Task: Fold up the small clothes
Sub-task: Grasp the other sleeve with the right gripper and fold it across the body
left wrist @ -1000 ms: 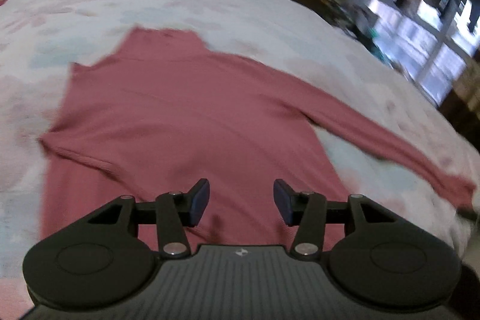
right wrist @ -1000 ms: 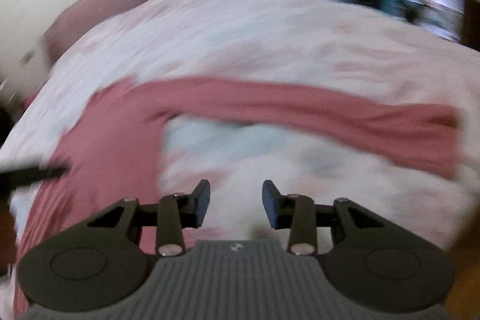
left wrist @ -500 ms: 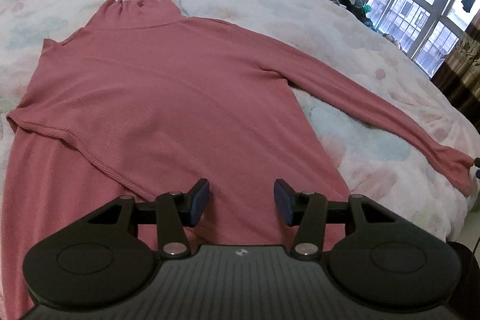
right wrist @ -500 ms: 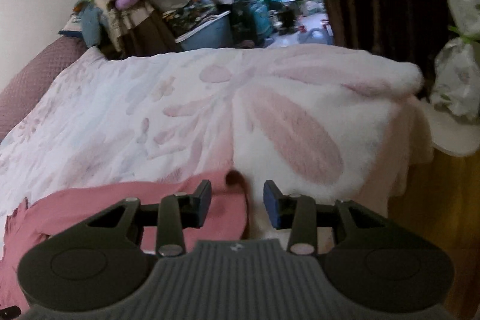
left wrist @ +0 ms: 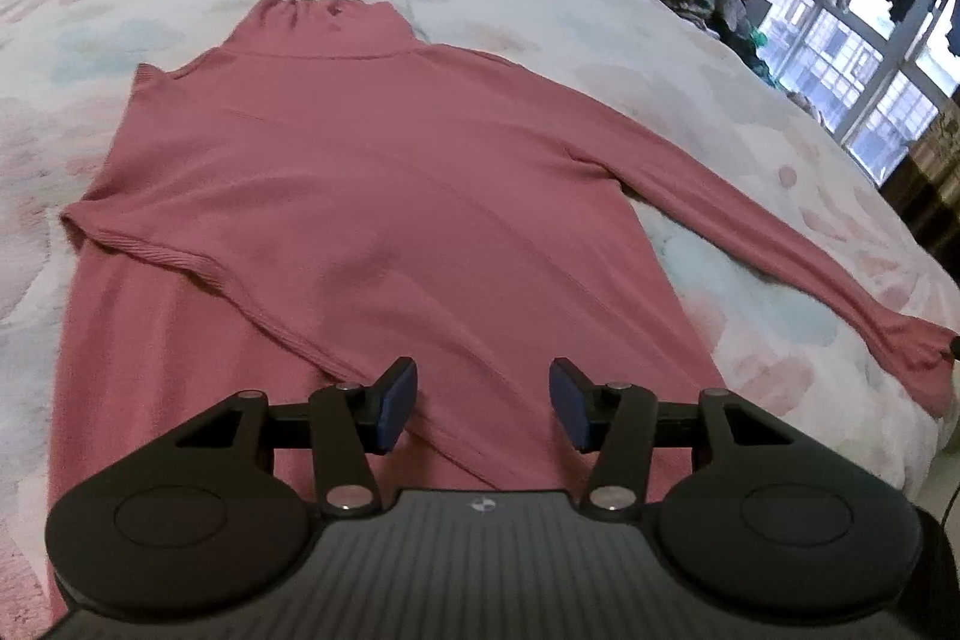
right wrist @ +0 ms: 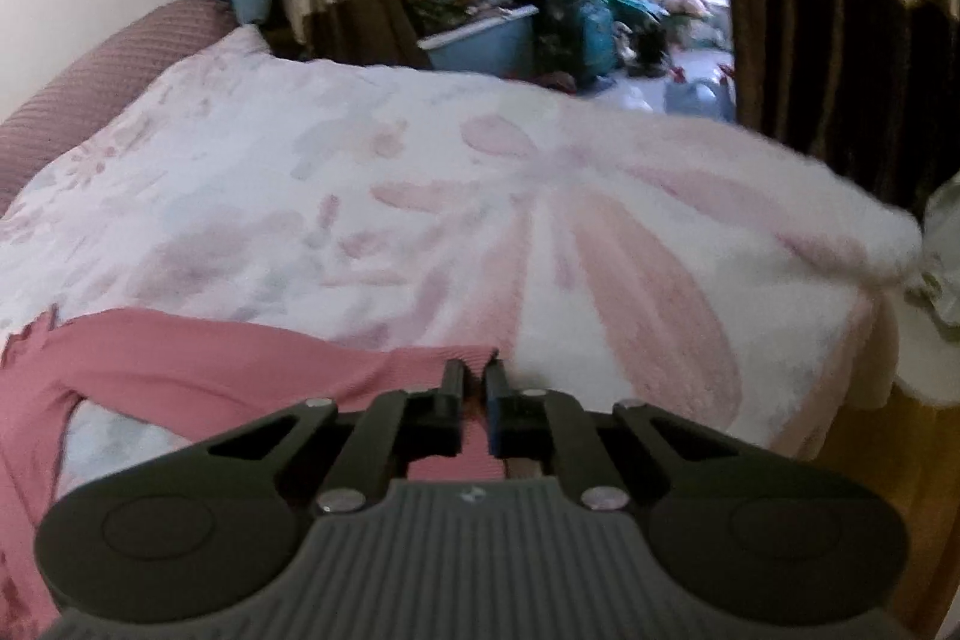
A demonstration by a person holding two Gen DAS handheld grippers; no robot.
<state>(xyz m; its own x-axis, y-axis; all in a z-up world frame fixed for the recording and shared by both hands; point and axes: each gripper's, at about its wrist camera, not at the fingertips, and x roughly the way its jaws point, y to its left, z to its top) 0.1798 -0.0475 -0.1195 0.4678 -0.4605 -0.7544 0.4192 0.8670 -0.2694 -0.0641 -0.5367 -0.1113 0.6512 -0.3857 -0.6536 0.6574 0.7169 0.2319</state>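
A pink long-sleeved turtleneck (left wrist: 384, 196) lies flat on the bed, collar at the far end. Its left sleeve is folded across the body; its right sleeve (left wrist: 780, 244) stretches out to the right toward the bed edge. My left gripper (left wrist: 483, 403) is open and empty, low over the lower part of the body. My right gripper (right wrist: 474, 400) is shut on the cuff end of the outstretched sleeve (right wrist: 240, 364), which runs off to the left in the right wrist view.
The bed has a white fluffy cover with pink flower prints (right wrist: 540, 232). Its right edge (right wrist: 870, 340) drops to a wooden floor. Piles of clothes and a blue bin (right wrist: 480, 39) stand beyond the bed by the window and dark curtains (right wrist: 840, 39).
My right gripper has moved to the sleeve cuff and closed on it; it was open half a second ago. My left gripper stays open over the turtleneck's lower body.
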